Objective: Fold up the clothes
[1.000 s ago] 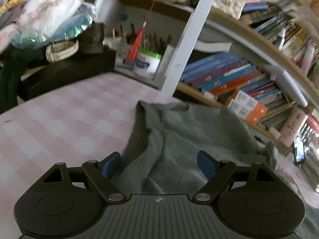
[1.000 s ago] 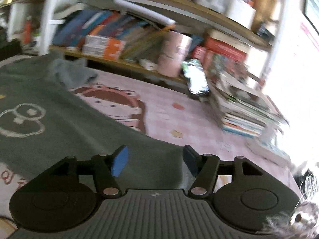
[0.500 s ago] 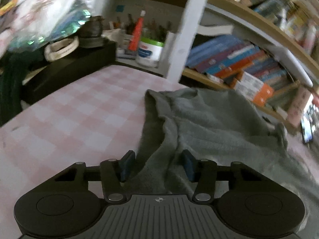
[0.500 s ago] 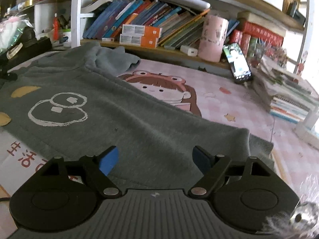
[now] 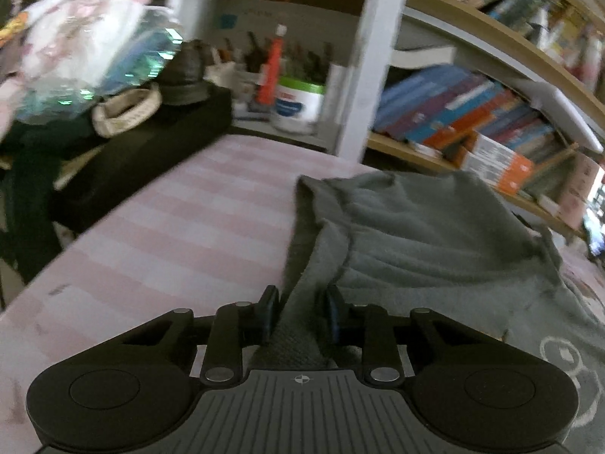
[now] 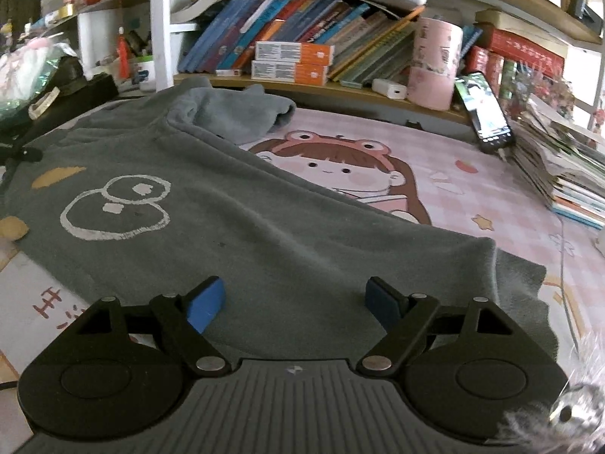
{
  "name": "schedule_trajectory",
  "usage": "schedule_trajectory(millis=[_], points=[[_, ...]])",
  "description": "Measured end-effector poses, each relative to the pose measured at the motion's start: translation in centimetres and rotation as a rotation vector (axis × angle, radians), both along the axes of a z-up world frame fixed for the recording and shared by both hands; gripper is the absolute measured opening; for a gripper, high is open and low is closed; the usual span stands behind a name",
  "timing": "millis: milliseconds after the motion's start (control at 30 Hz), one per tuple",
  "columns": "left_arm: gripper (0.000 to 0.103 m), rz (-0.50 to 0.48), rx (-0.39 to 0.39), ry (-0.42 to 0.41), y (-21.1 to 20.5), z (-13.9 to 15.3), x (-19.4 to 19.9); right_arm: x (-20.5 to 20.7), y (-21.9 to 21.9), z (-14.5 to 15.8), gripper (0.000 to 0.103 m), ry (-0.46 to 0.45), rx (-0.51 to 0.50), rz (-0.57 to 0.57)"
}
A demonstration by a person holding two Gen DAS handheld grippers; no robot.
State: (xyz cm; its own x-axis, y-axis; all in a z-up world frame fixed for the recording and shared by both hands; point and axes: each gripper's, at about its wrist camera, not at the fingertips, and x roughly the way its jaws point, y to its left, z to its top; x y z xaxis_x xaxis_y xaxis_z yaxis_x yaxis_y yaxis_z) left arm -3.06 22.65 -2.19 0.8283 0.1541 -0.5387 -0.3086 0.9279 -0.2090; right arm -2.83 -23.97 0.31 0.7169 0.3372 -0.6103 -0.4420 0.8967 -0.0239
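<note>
1. Grey sweatshirt (image 6: 234,227) lies spread on the pink checked cover (image 5: 181,234) of a flat surface, chest side up; a white outline drawing (image 6: 113,208) and yellow patches (image 6: 56,174) show on it.
2. One sleeve (image 6: 234,117) is bunched at the far edge of the sweatshirt, near the bookshelf.
3. In the left wrist view the same sweatshirt (image 5: 423,242) shows a long rumpled fold running toward the camera, its cuff end reaching in between the fingers.
4. Left gripper (image 5: 300,316): jaws closing, nearly together, with a ribbed strip of the grey fabric between the pads. The pads appear to press on the cloth from both sides.
5. Right gripper (image 6: 297,302): jaws spread wide, blue pads (image 6: 206,302) apart, low over the near hem of the sweatshirt. Fabric lies under the gap; the pads do not pinch it.
6. The cover carries a cartoon girl print (image 6: 348,174), partly hidden under the sweatshirt's right edge.
7. Behind: a wooden bookshelf (image 6: 340,92) with rows of books (image 6: 287,26) and two orange-and-white boxes (image 6: 293,61) stacked in front.
8. A pink cylinder (image 6: 435,62) stands on the shelf ledge; a phone (image 6: 486,111) with lit screen leans just beside it against a stack of magazines (image 6: 559,166).
9. Far left, blurred: a white tub (image 5: 298,104) and a red bottle (image 5: 270,64) on the shelf, a black box (image 5: 143,155) beside the cover with clutter on top.
</note>
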Motion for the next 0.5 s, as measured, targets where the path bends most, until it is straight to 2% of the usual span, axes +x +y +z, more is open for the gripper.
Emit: schedule_trajectory(millis=[100, 133, 200, 267, 333, 433, 500], points=[[0.026, 0.058, -0.001, -0.006, 1.3, 0.3, -0.6, 0.1, 0.5, 0.0, 0.082, 0.002, 0.004, 0.016], [0.031, 0.08, 0.003, -0.004, 1.7, 0.3, -0.7, 0.1, 0.7, 0.0, 0.082, 0.005, 0.007, 0.022], [0.034, 0.116, 0.007, 0.001, 2.4, 0.3, -1.1, 0.1, 1.0, 0.0, 0.082, 0.01, 0.014, 0.036], [0.042, 0.165, 0.033, -0.017, 2.3, 1.0, -1.8, 0.1, 1.3, 0.1, 0.082, 0.012, 0.021, 0.048], [0.052, 0.195, 0.083, -0.08, 1.7, 2.3, -2.7, 0.3, 1.6, 0.5, 0.082, 0.006, 0.033, 0.064], [0.06, 0.141, 0.088, -0.209, 0.1, 4.3, -3.5, 1.4, 2.0, 1.4, 0.082, 0.013, 0.069, 0.081], [0.063, 0.033, 0.05, -0.245, -1.2, 4.8, -2.8, 2.7, 2.5, 2.1, 0.082, 0.02, 0.105, 0.09]])
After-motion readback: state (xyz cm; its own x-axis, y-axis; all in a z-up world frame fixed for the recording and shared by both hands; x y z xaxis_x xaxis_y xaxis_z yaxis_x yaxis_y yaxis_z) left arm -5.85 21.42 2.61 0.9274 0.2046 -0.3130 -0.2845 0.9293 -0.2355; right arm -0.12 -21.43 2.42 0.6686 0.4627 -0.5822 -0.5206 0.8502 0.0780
